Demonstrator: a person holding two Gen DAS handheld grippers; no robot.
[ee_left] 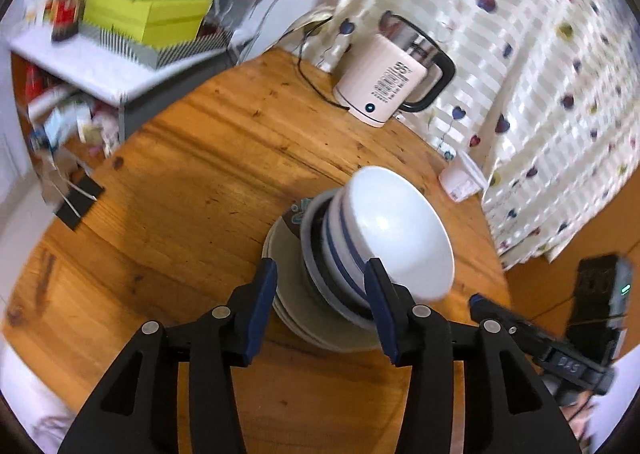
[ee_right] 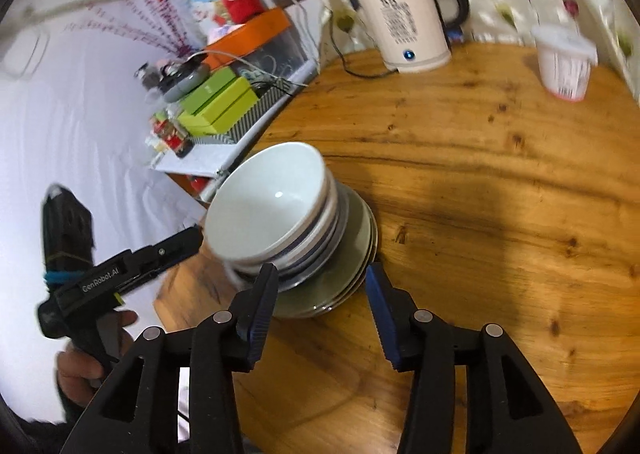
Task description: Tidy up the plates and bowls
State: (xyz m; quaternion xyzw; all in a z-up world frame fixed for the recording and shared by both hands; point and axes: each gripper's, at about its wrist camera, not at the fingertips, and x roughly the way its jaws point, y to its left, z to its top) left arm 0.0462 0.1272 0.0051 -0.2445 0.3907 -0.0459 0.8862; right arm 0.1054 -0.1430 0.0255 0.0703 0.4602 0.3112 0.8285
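A stack of white bowls (ee_left: 396,230) with blue stripes sits nested on a stack of grey-green plates (ee_left: 288,254) on the round wooden table (ee_left: 192,182). My left gripper (ee_left: 322,278) is open, its jaws spread in front of the stack's near side, holding nothing. The same bowls (ee_right: 272,206) and plates (ee_right: 344,278) show in the right wrist view. My right gripper (ee_right: 320,282) is open, jaws either side of the plates' near rim, empty. The left gripper also shows at that view's left edge (ee_right: 160,250).
A white electric kettle (ee_left: 384,82) with its cord stands at the table's far edge by a spotted curtain (ee_left: 540,74). A white plastic cup (ee_right: 564,62) stands near it. A side shelf holds green boxes (ee_left: 148,10). The right gripper's tip (ee_left: 480,302) shows at right.
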